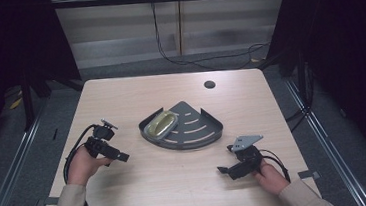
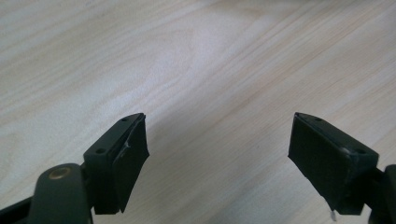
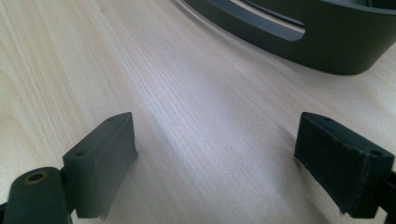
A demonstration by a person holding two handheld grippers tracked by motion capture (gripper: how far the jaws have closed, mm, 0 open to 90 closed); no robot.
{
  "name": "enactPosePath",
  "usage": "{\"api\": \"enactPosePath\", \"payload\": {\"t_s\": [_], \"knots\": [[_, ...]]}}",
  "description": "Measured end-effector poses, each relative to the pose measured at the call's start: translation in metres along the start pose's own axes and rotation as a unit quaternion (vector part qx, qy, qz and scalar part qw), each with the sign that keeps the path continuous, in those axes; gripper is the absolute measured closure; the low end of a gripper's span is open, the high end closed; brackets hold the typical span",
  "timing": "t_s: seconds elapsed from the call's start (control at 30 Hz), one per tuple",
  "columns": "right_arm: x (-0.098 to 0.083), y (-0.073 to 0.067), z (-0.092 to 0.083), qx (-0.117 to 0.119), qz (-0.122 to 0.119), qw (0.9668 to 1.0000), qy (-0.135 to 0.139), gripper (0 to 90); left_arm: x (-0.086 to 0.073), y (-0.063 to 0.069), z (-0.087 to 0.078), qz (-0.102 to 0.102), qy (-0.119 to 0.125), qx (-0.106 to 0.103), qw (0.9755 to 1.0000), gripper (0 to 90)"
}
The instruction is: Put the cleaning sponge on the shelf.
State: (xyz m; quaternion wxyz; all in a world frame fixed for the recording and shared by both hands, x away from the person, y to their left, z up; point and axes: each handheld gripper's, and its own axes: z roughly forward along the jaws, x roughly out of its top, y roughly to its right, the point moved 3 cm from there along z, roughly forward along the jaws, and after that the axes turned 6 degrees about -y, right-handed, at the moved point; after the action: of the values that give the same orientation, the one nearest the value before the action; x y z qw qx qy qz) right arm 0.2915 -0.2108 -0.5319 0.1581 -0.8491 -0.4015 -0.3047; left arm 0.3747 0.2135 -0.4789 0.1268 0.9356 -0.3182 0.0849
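Both our tongs, left gripper (image 1: 124,158) and right gripper (image 1: 222,170), gape wide and empty. Between them, the dark grey quarter-round slotted plastic tray (image 1: 201,131) looks light and stiff; we'd pinch its rim.

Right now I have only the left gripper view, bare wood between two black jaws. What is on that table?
Observer: A dark corner-shaped tray sits mid-table in the high view, apart from both grippers.
Operator: Anything inside it?
Observer: Yes, a yellowish oval dish lies in the tray's left part.
Operator: Where is the other gripper?
Observer: The right gripper is low over the table at the near right, jaws open with nothing between them, pointing toward the tray's curved wall.
Operator: And mine?
Observer: The left gripper is at the near left, also open and holding nothing.
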Motion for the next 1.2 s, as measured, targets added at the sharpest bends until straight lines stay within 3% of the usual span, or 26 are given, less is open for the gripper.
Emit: {"api": "enactPosePath", "payload": {"t_s": [0.47, 0.57, 0.6, 0.83, 1.03, 1.2], "knots": [[0.000, 0.000, 0.000, 0.000, 0.000, 1.0000, 0.000, 12.0, -0.023, -0.002, 0.016, -0.001, 0.008, -0.007, 0.9999, 19.3], [0.000, 0.000, 0.000, 0.000, 0.000, 1.0000, 0.000, 12.1, -0.026, -0.003, 0.017, 0.008, 0.009, -0.004, 0.9999, 18.9], [0.000, 0.000, 0.000, 0.000, 0.000, 1.0000, 0.000, 12.0, -0.029, -0.004, 0.018, 0.014, 0.021, -0.001, 0.9997, 18.2], [0.000, 0.000, 0.000, 0.000, 0.000, 1.0000, 0.000, 12.1, -0.036, -0.005, 0.019, 0.043, 0.039, 0.016, 0.9982, 16.2], [0.000, 0.000, 0.000, 0.001, 0.001, 1.0000, -0.001, 12.1, -0.042, -0.002, 0.023, 0.078, 0.057, 0.039, 0.9945, 14.4], [0.000, 0.000, 0.000, 0.000, 0.000, 1.0000, 0.000, 12.0, -0.046, 0.000, 0.025, 0.090, 0.073, 0.052, 0.9920, 12.5]]}}
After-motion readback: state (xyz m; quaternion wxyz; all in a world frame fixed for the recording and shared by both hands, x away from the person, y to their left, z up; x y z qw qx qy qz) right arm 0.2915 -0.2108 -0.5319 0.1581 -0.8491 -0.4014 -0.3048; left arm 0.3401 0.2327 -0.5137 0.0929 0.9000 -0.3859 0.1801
